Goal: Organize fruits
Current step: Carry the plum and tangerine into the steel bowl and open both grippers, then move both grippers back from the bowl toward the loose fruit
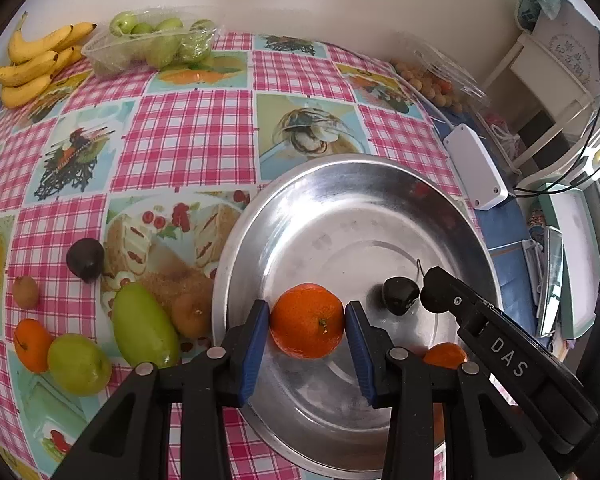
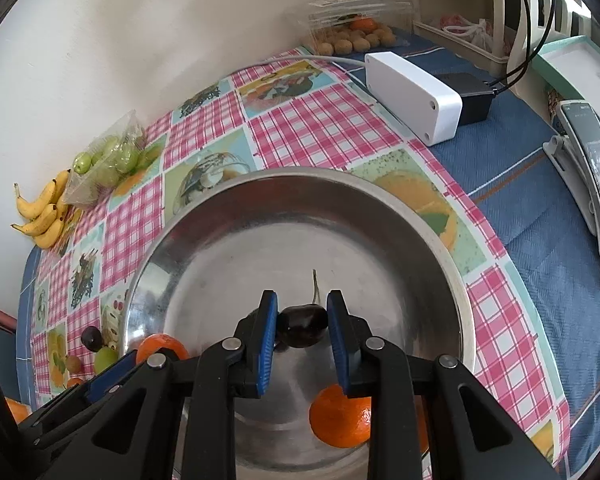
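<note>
bowl (image 2: 440, 248) far half clear, loose fruits (image 1: 140, 328) alongside

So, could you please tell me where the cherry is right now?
The cherry sits over the metal bowl, pinched between the right gripper's fingers; in the left wrist view it lies just right of the held orange.

A bright orange mandarin (image 1: 307, 321) sits inside the steel bowl (image 1: 340, 184) near its front rim, stem scar facing sideways. A dark, glossy cherry (image 2: 302, 330) with a thin upright stem lies nearer the bowl's middle, and a second mandarin (image 2: 342, 418) rests at the front rim. On the counter (image 1: 188, 132) by its left edge lie a dark plum (image 1: 85, 260), green apple (image 1: 79, 364), elongated green fruit (image 1: 144, 330), and what may be a small kiwi (image 1: 25, 291).
</note>
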`<state>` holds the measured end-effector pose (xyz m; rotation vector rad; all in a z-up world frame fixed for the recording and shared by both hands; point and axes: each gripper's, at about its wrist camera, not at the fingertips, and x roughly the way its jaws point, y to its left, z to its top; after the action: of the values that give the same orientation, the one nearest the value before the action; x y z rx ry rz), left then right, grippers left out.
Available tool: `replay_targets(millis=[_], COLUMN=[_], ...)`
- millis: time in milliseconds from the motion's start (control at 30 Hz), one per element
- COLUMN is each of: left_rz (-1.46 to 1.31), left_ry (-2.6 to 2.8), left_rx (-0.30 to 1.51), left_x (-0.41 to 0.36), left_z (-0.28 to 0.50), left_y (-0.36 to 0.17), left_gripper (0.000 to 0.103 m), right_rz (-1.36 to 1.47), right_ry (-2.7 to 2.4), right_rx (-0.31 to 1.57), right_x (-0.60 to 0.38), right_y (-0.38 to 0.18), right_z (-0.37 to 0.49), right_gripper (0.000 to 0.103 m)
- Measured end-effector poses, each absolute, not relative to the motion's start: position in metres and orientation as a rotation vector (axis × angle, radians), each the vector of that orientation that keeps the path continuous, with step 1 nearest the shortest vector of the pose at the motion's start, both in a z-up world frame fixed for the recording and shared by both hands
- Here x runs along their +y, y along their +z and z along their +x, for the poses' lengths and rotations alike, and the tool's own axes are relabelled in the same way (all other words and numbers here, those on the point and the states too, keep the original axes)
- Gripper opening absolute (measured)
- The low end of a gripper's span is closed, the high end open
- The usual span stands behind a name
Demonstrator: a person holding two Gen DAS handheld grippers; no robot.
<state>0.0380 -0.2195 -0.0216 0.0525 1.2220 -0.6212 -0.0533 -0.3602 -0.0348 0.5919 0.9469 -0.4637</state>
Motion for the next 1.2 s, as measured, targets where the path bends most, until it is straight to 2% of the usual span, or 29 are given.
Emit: replay_targets(millis=[333,400,467,633,700,767,1000,1067,1133,1200], left_rz=[0.063,0.056,0.056,0.047,0.048,0.044,-0.001,-0.011,-0.022,-0.02], left_ry=[-0.616,-0.624,-0.625,-0.623,-0.604,-0.567,-0.455,-0.425,-0.394,-0.35], left_rx=[1.218,1.213,1.197,1.176,1.163,1.158,1.16,1.154,1.146,1.135], left_x=[-0.22,-0.219,-0.218,-0.214,-0.211,-0.205,-0.181,-0.174,-0.167,-0.162], left_z=[0.036,0.036,0.036,0.037,0.038,0.041,0.056,0.059,0.062,0.065], left_y=[-0.021,-0.017,-0.012,-0.002,0.003,0.008,0.007,0.008,0.007,0.007], left_gripper=[0.043,0.045,0.05,0.054,0.06,0.065,0.086,0.087,0.089,0.103], right_rz=[0.594,0.596,0.595,0.59,0.584,0.581,0.576,0.571,0.564,0.555], right_ry=[-0.467,-0.464,-0.465,-0.467,-0.465,-0.46,-0.446,-0.442,-0.438,-0.434], right_rx=[0.939,0.937,0.933,0.917,0.908,0.897,0.921,0.924,0.924,0.93], right_x=[-0.361,-0.361,-0.36,-0.359,-0.359,-0.358,-0.355,-0.353,-0.352,-0.35], right_y=[-0.033,-0.033,-0.032,-0.026,-0.023,-0.019,-0.02,-0.02,-0.019,-0.019], right_z=[-0.053,-0.053,-0.053,-0.055,-0.055,-0.055,-0.053,-0.052,-0.052,-0.051], right_gripper=[0.027,0.03,0.044,0.046,0.054,0.07,0.077,0.084,0.084,0.084])
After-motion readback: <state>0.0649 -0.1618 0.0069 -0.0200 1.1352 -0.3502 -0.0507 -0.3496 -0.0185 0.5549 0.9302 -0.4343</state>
